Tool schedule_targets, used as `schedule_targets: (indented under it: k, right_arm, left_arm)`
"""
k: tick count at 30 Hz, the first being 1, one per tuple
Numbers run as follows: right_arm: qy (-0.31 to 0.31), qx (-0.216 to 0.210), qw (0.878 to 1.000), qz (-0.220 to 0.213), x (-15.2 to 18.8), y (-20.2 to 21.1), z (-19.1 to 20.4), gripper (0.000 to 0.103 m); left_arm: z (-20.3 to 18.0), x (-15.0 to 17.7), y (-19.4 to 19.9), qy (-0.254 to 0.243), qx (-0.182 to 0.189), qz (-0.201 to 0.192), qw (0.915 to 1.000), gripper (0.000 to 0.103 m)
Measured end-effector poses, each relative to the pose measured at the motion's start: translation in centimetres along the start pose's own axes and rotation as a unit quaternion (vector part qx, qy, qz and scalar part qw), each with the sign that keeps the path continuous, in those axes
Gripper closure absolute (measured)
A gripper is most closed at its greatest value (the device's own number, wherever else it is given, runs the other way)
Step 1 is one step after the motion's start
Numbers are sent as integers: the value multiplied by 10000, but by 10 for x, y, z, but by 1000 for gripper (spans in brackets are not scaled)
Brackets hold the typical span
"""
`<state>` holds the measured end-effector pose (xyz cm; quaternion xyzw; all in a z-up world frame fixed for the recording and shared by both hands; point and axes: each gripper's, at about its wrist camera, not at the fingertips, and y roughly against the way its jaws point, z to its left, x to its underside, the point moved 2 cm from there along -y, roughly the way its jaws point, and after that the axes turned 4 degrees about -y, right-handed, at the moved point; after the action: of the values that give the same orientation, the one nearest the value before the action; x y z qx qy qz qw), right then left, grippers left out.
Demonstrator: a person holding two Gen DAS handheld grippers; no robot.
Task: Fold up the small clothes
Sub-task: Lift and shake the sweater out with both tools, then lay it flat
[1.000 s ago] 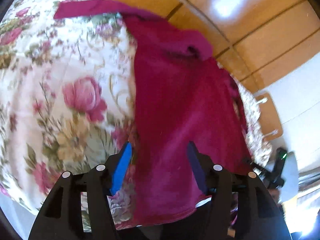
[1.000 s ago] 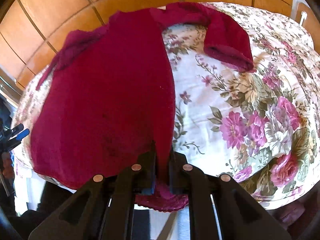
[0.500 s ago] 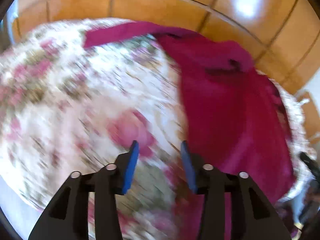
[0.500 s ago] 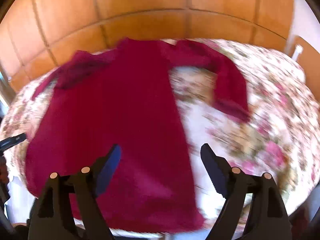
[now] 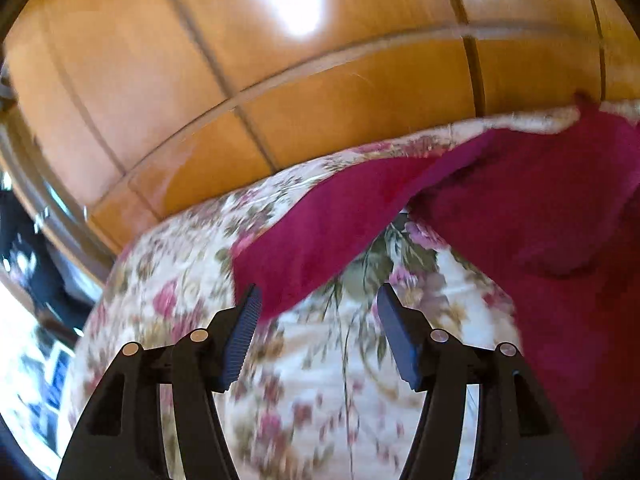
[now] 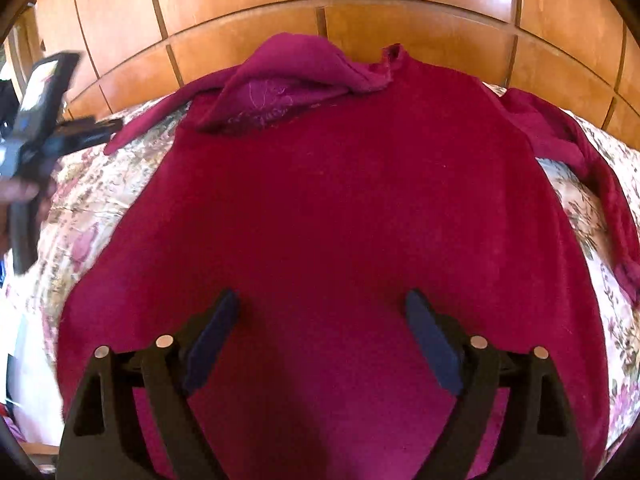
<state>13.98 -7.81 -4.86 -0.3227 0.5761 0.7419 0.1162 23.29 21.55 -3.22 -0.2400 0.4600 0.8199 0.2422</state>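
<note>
A crimson sweater (image 6: 340,200) lies spread flat on a floral bed cover (image 6: 88,200), its neck part (image 6: 296,76) crumpled at the far end. My right gripper (image 6: 322,298) hovers over the sweater's lower body, jaws opening wide, with nothing pinched between them. In the left wrist view the sweater (image 5: 540,216) fills the right side and one sleeve (image 5: 320,228) stretches out across the cover (image 5: 320,380). My left gripper (image 5: 318,294) is opening just short of that sleeve's cuff, which lies by the left fingertip (image 5: 250,300). The pads grip nothing. The right wrist view shows the left gripper (image 6: 40,120) at its far left.
A glossy wooden panelled wall (image 5: 280,100) rises right behind the bed. The cover's left edge drops off to dark, blurred items (image 5: 36,264). A person's hand (image 6: 16,192) holds the left gripper. The sweater's other sleeve (image 6: 600,184) bends down along the right side.
My right gripper let go of the sweater's hem, opened wide and shifted over the middle of the garment. My left gripper swung away from the sweater's body toward the outstretched sleeve.
</note>
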Motion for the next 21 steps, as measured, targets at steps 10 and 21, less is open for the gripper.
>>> schedule_targets:
  k: [10, 21]
  right_arm:
    - [-52, -143, 9998, -156, 2, -10, -3, 6]
    - [-38, -120, 9996, -243, 4, -13, 0, 3]
  left_arm:
    - [36, -21, -78, 541, 128, 652, 9963, 99]
    - [216, 17, -31, 2798, 960, 1322, 9461, 100]
